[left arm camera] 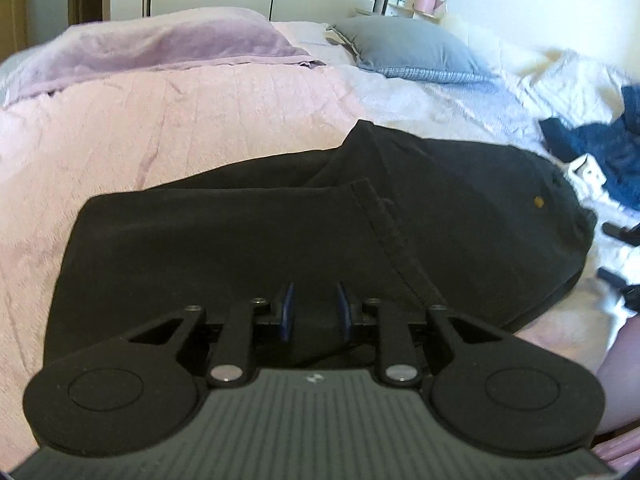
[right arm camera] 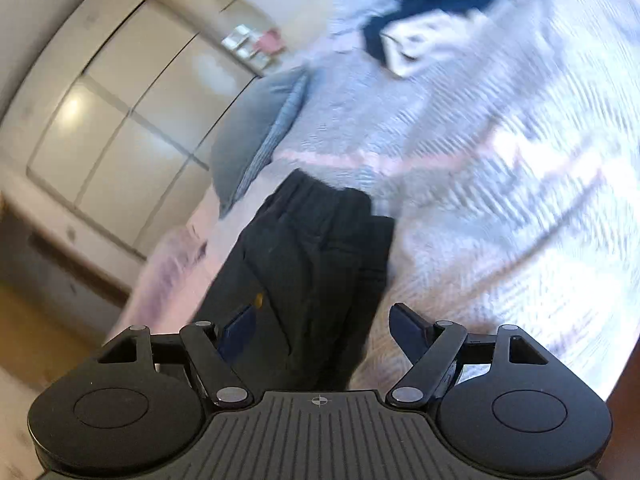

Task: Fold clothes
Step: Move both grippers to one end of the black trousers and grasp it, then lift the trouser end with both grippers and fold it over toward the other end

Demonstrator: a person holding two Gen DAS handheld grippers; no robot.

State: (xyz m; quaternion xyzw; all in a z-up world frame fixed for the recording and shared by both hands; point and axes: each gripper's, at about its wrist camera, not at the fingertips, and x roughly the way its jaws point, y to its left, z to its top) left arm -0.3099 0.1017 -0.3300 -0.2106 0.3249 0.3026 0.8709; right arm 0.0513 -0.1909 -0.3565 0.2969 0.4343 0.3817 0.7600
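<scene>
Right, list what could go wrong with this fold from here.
1. The left claw stands only narrowly open over the black garment, so it might pinch just one layer and undo the fold.
2. The right claw view is blurred, suggesting fast motion; it could snag the black garment's edge.
3. The blue clothing lying nearby could get dragged in.

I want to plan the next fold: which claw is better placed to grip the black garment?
Probably the left claw: it sits low over the black garment, nearly closed. The right claw is wide open and motion-blurred.
</scene>
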